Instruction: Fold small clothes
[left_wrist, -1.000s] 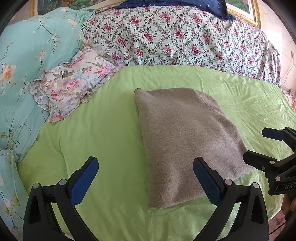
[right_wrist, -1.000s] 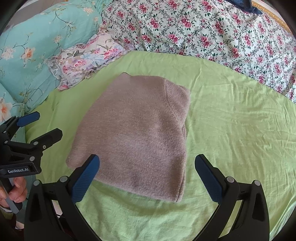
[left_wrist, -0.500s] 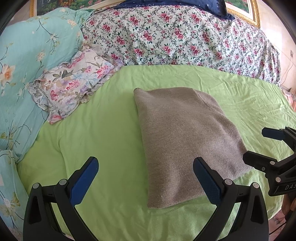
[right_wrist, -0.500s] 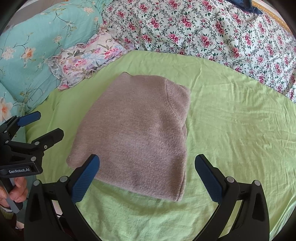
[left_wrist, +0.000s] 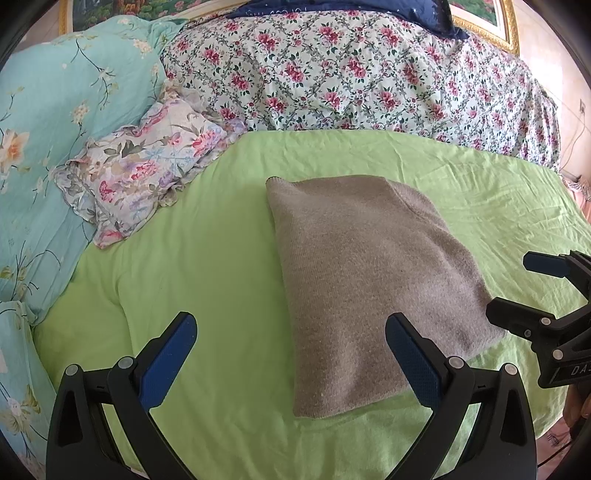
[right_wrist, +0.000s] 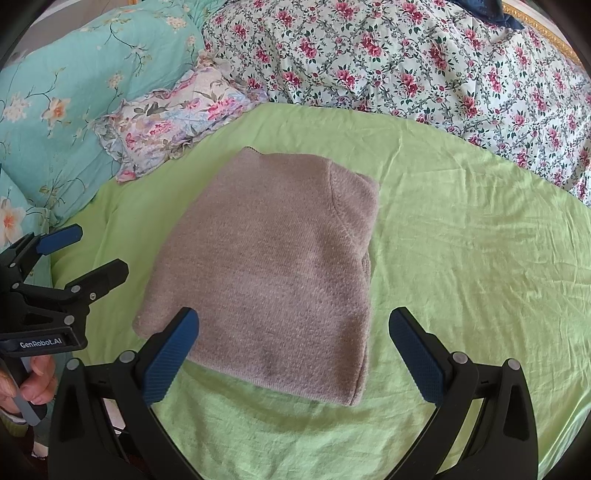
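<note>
A grey-brown knit garment (left_wrist: 369, 273) lies folded into a rectangle on the green sheet (left_wrist: 207, 258); it also shows in the right wrist view (right_wrist: 273, 266). My left gripper (left_wrist: 291, 354) is open and empty, held above the sheet near the garment's near left corner; it shows at the left edge of the right wrist view (right_wrist: 85, 251). My right gripper (right_wrist: 293, 350) is open and empty above the garment's near edge; it shows at the right edge of the left wrist view (left_wrist: 517, 291).
A small floral pillow (left_wrist: 144, 173) lies at the back left, beside a turquoise flowered quilt (left_wrist: 55, 122). A rose-patterned quilt (left_wrist: 351, 74) is piled along the back. The bed's near edge (left_wrist: 532, 424) drops off at the lower right.
</note>
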